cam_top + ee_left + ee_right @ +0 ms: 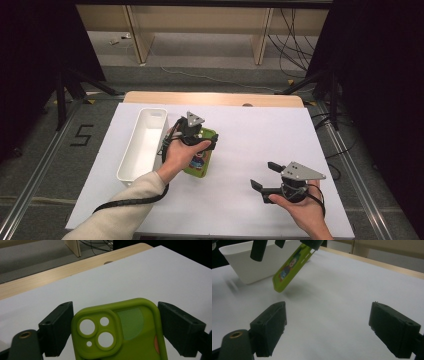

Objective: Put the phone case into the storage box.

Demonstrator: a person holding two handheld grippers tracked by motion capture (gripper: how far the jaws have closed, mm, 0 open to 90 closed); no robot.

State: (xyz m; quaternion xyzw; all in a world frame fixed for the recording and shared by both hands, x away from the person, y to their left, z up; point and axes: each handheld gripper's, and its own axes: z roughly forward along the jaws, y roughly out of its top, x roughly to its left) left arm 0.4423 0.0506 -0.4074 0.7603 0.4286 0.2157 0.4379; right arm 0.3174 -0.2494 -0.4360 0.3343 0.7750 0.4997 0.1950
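A white paper-covered table point(260, 150) carries a long white plastic bin point(145, 142) at its left side, its long axis running away from the person. On the floor to the left of the table, a black taped digit "5" can be read. Just right of the bin, the left gripper point(196, 134) is clamped on a lime-green soft phone case point(200, 161); in the left gripper view the case point(120, 330) sits squarely between the two black jaws, which press its long side edges near the camera cut-out end, with that end pointing away from the hand. From the right gripper view the case point(290, 268) hangs tilted, clear of the table, its lower end slanting down in front of the bin point(249, 262), and shows a cartoon clown-like print; no lettering is legible. The right gripper point(265, 182) hovers well apart at the near right, jaws spread wide with nothing between them.
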